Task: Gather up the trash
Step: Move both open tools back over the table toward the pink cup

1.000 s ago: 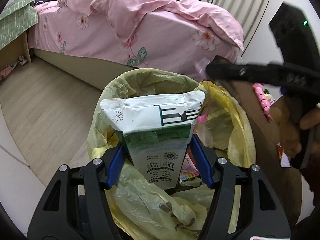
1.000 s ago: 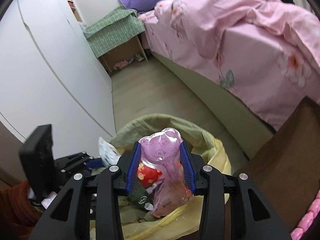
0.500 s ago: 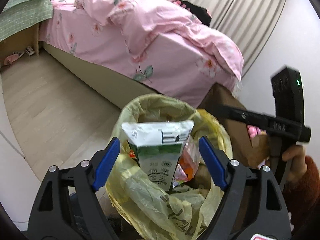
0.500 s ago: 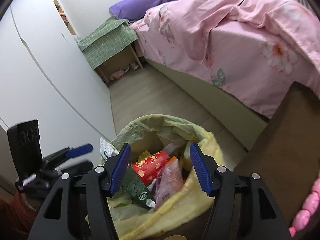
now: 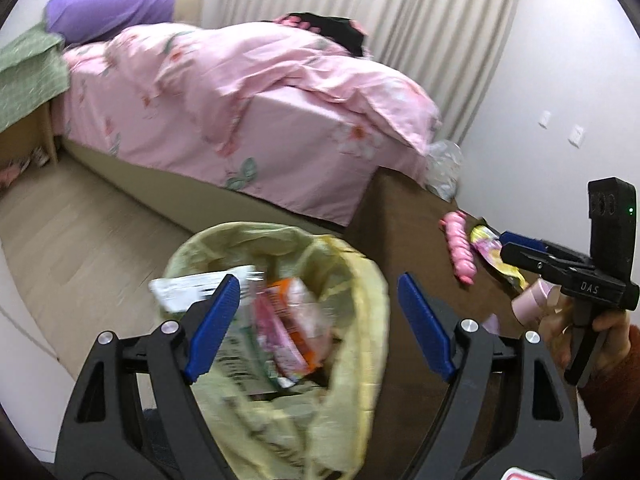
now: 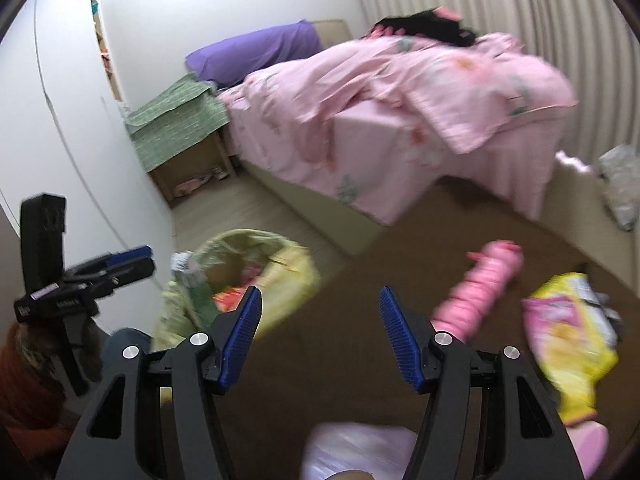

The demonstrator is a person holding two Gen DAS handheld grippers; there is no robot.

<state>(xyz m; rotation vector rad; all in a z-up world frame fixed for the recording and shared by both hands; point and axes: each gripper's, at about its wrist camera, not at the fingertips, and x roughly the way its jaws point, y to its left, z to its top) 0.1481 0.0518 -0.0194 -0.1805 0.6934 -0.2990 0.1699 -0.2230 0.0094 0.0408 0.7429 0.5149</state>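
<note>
Two empty grippers; yellow wrapper [image 6: 568, 344] right-view only.

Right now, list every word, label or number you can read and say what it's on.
"DAS": on the side of the right gripper body.
Print on the milk carton in the trash bag: too blurred to read.
Print on the yellow snack wrapper: too blurred to read.
Label on the left gripper body: too small to read.

Beyond the claw, a bed [image 5: 248, 128] under pink bedding, purple pillow [image 5: 108, 14], pleated curtain [image 5: 420, 20], green-clothed nightstand [image 6: 176, 120].
</note>
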